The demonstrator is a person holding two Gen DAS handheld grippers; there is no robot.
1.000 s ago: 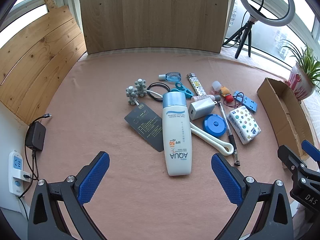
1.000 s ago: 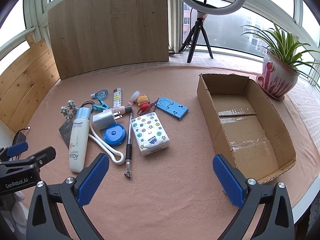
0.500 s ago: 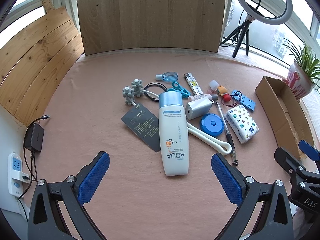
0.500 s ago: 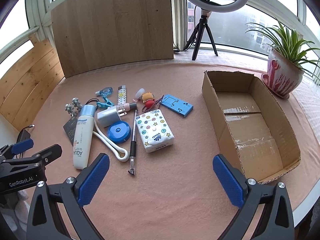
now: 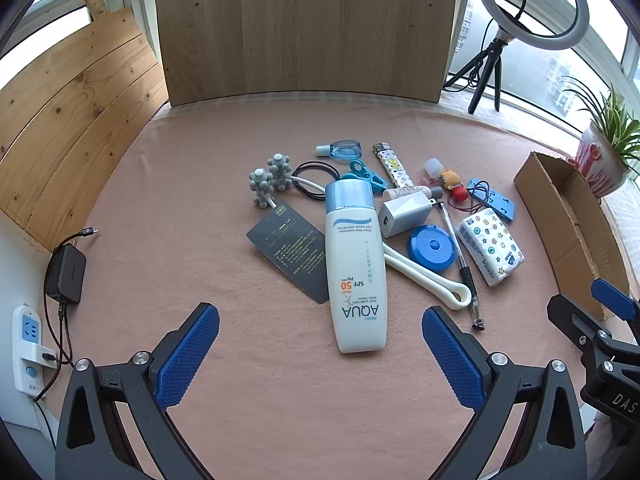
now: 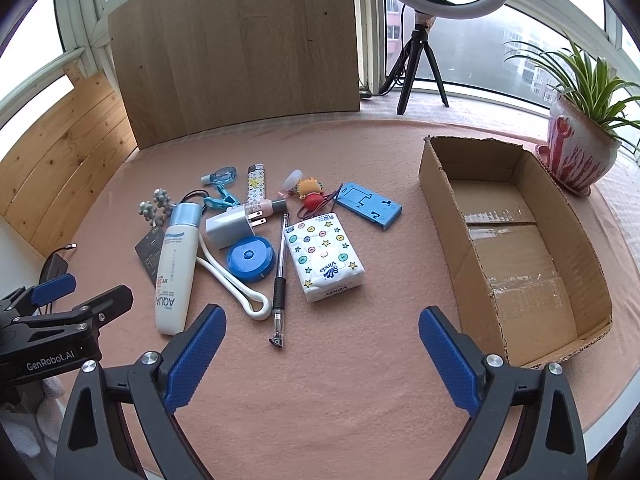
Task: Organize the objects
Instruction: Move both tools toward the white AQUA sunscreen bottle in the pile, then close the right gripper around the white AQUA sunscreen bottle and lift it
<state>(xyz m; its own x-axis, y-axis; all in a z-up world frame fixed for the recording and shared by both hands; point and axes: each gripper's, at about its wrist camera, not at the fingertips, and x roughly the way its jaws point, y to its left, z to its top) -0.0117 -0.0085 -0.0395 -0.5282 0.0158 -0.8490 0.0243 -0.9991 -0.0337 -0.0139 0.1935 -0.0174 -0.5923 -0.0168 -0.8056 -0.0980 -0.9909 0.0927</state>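
On pink tablecloth (image 6: pixel 340 380): clutter beside cardboard box (image 6: pixel 516 240); both grippers' fingers (image 5: pixel 188 354) spread, empty.

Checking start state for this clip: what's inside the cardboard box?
The box holds no objects: only its bare floor with tape strips shows in the right wrist view. The strip of floor behind the near wall is hidden.

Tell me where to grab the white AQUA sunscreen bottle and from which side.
Grip the sunscreen bottle across its flat white body near the middle, coming down from above. It lies flat with its blue cap pointing away, and the sides there are straight. The grey card and white loop crowd it, so set the open left claw down carefully.
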